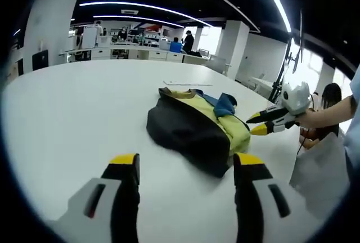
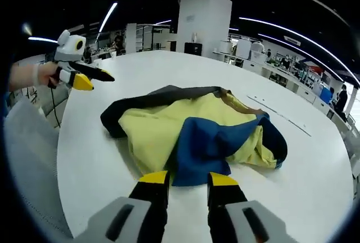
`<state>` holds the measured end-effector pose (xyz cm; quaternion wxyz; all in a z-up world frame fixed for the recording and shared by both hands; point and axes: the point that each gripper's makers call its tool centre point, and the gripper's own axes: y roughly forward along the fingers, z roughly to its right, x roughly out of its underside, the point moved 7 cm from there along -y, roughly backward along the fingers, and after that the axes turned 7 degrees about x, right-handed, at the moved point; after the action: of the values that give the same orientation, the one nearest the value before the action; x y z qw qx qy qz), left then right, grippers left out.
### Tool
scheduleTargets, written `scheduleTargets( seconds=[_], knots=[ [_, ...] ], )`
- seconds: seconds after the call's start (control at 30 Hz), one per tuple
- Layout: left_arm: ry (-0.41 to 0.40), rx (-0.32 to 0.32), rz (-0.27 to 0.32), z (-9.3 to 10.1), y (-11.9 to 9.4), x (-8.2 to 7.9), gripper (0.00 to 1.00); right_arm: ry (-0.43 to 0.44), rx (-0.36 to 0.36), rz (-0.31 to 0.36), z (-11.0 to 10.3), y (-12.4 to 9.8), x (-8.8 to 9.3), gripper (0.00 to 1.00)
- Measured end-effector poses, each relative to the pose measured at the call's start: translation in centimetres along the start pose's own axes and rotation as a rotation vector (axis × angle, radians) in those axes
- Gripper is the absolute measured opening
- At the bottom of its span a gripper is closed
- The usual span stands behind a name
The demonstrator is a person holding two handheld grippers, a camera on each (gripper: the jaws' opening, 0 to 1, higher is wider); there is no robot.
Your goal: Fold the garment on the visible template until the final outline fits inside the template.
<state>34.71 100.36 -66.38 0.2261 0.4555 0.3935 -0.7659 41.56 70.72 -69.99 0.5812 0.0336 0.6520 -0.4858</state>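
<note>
Garment (image 2: 191,133): yellow, blue and black, lying bunched in a heap on the white surface (image 1: 73,108); template lines faint beyond it. Left tool (image 1: 185,164): jaws wide apart, empty, short of the black edge. Right tool (image 2: 188,180): jaws slightly apart, empty, at the blue hem. Advice: spread flat first, each tool gripping one layer at opposite edges.

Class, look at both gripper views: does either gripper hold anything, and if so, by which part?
Nothing is held. The left gripper and right gripper are both open, short of the garment lying loose on the table.
</note>
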Motion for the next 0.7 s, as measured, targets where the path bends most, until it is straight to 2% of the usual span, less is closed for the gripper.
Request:
scheduleTargets(
  seconds=[0.07,0.13,0.2,0.3,0.43,0.7],
  knots=[
    [-0.004,-0.002,0.002,0.0,-0.1,0.0,0.65,-0.008,0.015,-0.002,-0.3,0.2,0.1,0.21],
    [-0.006,-0.004,0.003,0.0,-0.2,0.1,0.65,-0.032,0.061,-0.033,-0.2,0.2,0.4,0.15],
    [-0.009,-0.004,0.004,0.0,-0.3,0.1,0.64,-0.011,0.056,-0.007,-0.6,0.3,0.3,0.13],
    [-0.010,-0.003,0.004,0.0,-0.3,0.2,0.64,0.009,0.065,-0.010,-0.5,0.0,0.6,0.07],
    [-0.011,-0.002,0.004,0.1,-0.4,0.2,0.64,-0.005,0.085,-0.007,0.1,-0.6,0.7,0.02],
    [-0.014,0.002,0.002,0.2,-0.1,0.4,0.64,-0.037,0.102,0.022,1.6,-2.0,0.3,0.00]
  ],
)
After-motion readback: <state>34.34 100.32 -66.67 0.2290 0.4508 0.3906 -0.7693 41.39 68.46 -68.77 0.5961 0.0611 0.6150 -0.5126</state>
